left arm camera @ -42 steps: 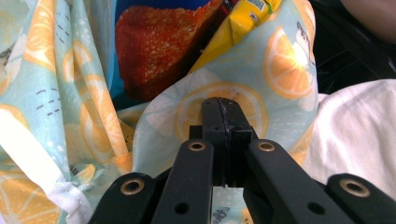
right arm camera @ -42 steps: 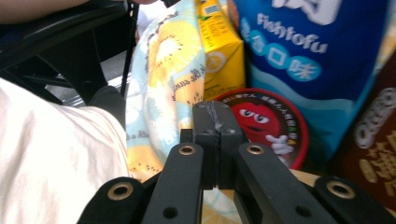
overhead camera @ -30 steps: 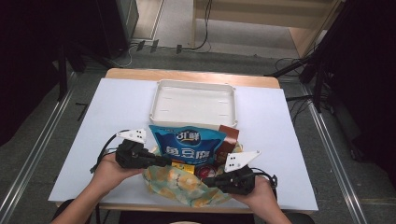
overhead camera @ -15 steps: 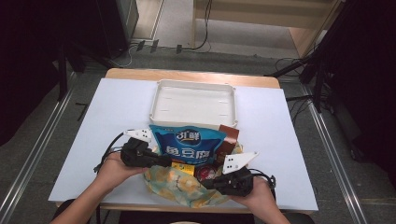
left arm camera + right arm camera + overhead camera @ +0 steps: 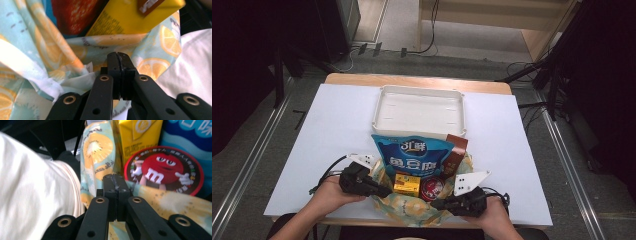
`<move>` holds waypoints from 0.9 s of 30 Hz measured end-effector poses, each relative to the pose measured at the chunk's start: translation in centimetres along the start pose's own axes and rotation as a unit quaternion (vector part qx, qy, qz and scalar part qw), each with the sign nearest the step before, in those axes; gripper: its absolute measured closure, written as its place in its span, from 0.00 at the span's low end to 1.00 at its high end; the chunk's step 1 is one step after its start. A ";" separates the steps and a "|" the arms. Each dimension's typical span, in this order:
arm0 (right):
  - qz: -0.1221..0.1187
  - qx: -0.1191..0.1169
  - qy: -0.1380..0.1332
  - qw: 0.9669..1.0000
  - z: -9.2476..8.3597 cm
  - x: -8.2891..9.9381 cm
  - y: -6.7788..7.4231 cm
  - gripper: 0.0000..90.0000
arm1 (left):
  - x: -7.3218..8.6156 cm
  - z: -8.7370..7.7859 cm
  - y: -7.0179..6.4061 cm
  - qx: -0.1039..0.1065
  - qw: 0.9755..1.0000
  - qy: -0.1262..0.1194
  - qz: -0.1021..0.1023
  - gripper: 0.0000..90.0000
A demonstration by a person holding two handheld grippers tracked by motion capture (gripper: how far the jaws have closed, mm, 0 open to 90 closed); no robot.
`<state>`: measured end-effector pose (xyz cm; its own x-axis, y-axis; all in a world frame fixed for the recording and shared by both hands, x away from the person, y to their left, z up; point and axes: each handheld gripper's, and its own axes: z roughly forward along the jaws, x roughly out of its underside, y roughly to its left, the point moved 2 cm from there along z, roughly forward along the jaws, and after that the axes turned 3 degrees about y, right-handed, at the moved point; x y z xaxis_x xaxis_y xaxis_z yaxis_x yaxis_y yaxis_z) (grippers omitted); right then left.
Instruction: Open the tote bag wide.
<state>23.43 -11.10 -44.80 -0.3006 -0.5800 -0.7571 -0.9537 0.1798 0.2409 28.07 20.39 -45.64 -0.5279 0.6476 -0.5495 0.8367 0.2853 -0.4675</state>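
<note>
- Cloth bag (image 5: pixel 412 207), printed with lemon slices, sits at the near edge of the white table (image 5: pixel 337 130), between the person's two hands; its mouth faces up and toward the far side, so the goods inside stand exposed.
- Left gripper (image 5: pixel 384 191) meets the bag's left rim. In the left gripper view its jaws are pressed together on a fold of the lemon-print fabric (image 5: pixel 82 75), a hold that keeps that side of the mouth drawn outward.
- Right gripper (image 5: pixel 438 204) meets the bag's near-right rim. In the right gripper view its jaws are likewise closed, with the fabric (image 5: pixel 98 152) pinched at their tips; the two opposed pinches appear meant to spread the opening.
- Blue snack packet (image 5: pixel 414 157) stands upright at the far side of the bag, its top rising above the rim and leaning toward the tray.
- Yellow carton (image 5: pixel 407 183) lies in the middle of the opening, just left of the round red candy tin (image 5: pixel 432 188), which lies face up.
- Brown packet (image 5: pixel 454 155) stands at the far right of the bag, touching the blue snack packet.
- White tray (image 5: pixel 379 107) rests empty just beyond the bag, at the table's far middle; judged from this placement, it is the likely destination for the bag's contents.
</note>
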 end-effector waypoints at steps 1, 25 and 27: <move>-0.002 -0.002 0.000 1.000 -0.1 0.3 -0.1 1.00 | 0.0 0.0 0.2 0.002 1.000 -0.004 -0.003 0.99; 0.021 0.024 0.041 0.999 -0.3 3.9 -5.6 1.00 | 0.1 1.4 3.0 -0.018 0.999 -0.012 -0.038 0.99; 0.033 0.023 0.048 0.998 0.0 4.0 -5.9 1.00 | 0.2 1.5 3.2 -0.018 0.999 -0.007 -0.041 1.00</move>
<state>27.89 -14.50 -49.23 -0.3638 -0.6393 -0.6775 -0.9314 0.2560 0.2586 30.43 20.34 -48.28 -0.5970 0.6113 -0.5194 0.7948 0.3631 -0.4862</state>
